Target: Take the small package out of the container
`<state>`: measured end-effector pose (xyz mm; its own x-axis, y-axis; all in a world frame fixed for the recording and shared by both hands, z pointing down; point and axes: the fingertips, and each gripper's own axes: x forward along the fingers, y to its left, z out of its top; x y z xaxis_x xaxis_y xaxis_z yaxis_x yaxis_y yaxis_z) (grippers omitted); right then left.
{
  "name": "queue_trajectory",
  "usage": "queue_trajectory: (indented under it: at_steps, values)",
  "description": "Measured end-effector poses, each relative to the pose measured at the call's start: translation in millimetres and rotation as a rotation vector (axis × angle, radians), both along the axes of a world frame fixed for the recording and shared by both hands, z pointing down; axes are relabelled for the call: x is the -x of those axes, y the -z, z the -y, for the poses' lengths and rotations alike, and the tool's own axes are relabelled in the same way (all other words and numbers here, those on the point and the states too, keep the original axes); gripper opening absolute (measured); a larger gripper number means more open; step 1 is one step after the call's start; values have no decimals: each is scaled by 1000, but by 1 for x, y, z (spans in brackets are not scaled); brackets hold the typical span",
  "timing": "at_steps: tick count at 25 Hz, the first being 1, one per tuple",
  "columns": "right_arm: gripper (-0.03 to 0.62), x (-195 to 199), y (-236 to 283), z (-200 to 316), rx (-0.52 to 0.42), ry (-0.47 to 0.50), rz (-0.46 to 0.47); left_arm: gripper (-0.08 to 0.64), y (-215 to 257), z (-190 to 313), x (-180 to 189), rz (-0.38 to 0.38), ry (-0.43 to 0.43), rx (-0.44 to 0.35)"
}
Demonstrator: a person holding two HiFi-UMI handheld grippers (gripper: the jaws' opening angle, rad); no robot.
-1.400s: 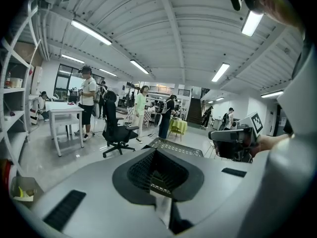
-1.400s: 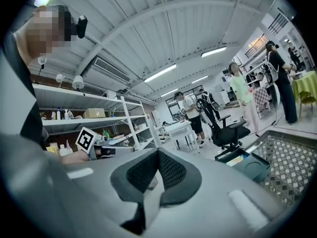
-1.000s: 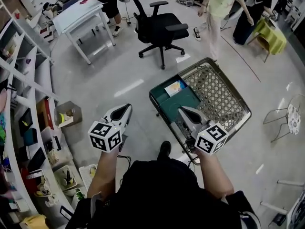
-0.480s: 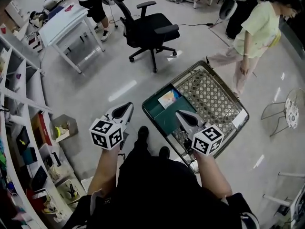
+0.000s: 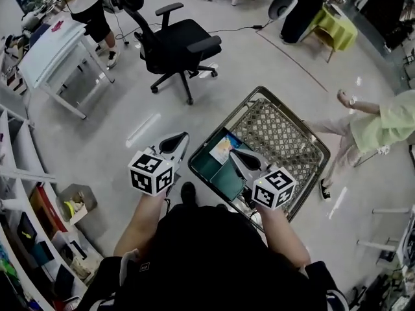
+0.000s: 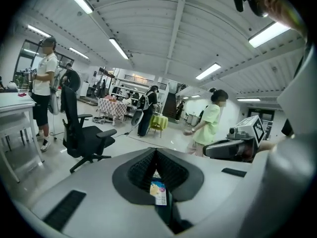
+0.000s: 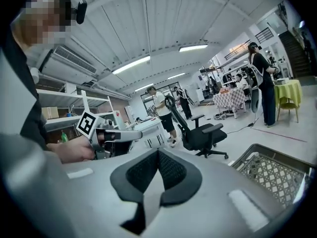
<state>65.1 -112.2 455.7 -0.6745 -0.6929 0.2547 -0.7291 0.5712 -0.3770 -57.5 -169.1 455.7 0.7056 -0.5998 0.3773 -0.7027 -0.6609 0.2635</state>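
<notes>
Package not grabbed yet

The small package is seen lying in the cart's green end. The left gripper and right gripper are closed up empty, so the whole pickup is left.

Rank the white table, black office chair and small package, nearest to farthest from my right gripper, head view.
1. small package, in the cart beside the right gripper.
2. black office chair, ahead and left.
3. white table, far left.
</notes>
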Motion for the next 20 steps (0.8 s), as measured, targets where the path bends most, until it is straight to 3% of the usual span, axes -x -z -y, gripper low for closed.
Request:
queue_trajectory:
  at_steps: [8,20]
  values:
    - [50,24,-16,14,68,-89,-89,6,-20,25,-13,-14,-190,55]
    - [160,34,-97,24,215,-84,-366,6,-62,25,-34,23,-328,125]
